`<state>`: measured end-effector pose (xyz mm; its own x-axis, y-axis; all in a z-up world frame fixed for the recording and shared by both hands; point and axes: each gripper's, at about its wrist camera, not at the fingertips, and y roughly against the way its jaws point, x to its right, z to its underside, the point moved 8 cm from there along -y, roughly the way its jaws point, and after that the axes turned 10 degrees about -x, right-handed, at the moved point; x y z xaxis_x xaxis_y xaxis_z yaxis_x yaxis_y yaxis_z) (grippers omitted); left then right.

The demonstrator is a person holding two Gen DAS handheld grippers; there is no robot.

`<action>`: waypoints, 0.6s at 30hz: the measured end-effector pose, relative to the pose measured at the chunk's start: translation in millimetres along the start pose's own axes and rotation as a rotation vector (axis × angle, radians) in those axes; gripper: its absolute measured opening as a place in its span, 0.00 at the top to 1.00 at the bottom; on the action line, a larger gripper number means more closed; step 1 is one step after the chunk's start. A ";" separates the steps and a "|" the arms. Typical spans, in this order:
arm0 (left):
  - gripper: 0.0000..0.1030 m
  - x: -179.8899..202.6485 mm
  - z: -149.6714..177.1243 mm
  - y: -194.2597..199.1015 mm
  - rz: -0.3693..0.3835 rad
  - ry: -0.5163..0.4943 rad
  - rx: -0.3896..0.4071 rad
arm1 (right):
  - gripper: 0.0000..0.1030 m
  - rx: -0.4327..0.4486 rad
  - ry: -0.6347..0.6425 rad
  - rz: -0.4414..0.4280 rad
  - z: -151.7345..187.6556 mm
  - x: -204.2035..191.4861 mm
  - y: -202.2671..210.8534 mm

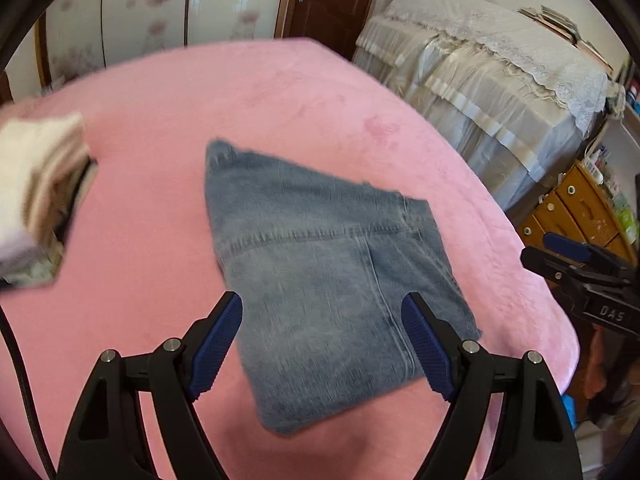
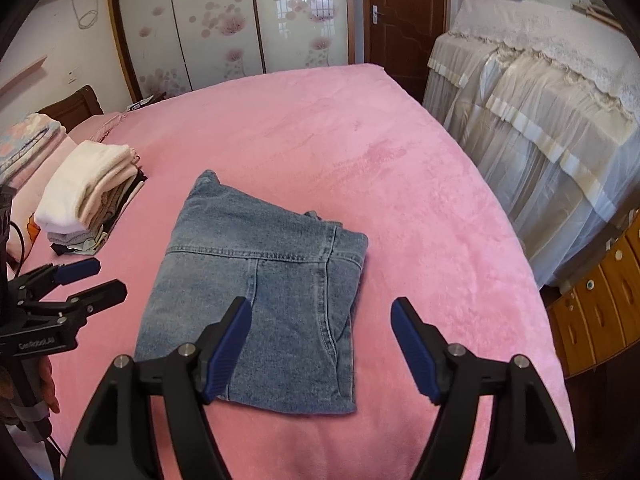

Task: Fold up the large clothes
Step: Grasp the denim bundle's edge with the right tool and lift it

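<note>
Above the near edge of the bed, the left gripper [image 1: 322, 344] hangs w/ its blue pads spread wide, nothing between them; it points down at the folded jeans [image 1: 320, 280] w/o touching, as far as the left wrist view shows. Same for the right gripper [image 2: 320, 348]: jaws wide apart, empty, tilted down over the near right part of the denim. Both released, prob. because the fold looks done and there's no reason to grip the cloth now.

The jeans lie as a compact, roughly rectangular packet in the middle-front of the pink bedspread [image 2: 420, 184], seams and a back pocket facing up, layers stacked at the far right corner. Edges look fairly square, so my guess is this garment is finished or needs only a pat-down. The left view is blurred, so fine detail there is unclear.

Further out to the left, a stack of folded clothes [image 2: 94, 188] sits on the same bedspread, near but apart from the jeans; likely the done pile, which would explain why the jeans are left in open space within reach of both tools. Next step, I'd judge: move the packet onto or beside that stack. A person's hand [image 2: 48, 388] shows under the left tool at the frame's edge.
</note>
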<state>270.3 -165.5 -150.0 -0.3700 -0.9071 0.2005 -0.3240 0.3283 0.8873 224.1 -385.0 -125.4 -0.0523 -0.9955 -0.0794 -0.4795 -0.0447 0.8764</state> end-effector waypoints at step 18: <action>0.19 -46.5 26.1 -103.2 0.072 0.099 -0.193 | 0.08 -0.177 -0.137 -0.282 28.7 15.2 -107.7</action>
<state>298.2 -150.3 -261.8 -0.2953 -0.9080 0.2973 -0.1236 0.3449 0.9305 249.8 -393.0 -234.6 -0.0618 -0.9219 -0.3824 -0.3328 -0.3421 0.8787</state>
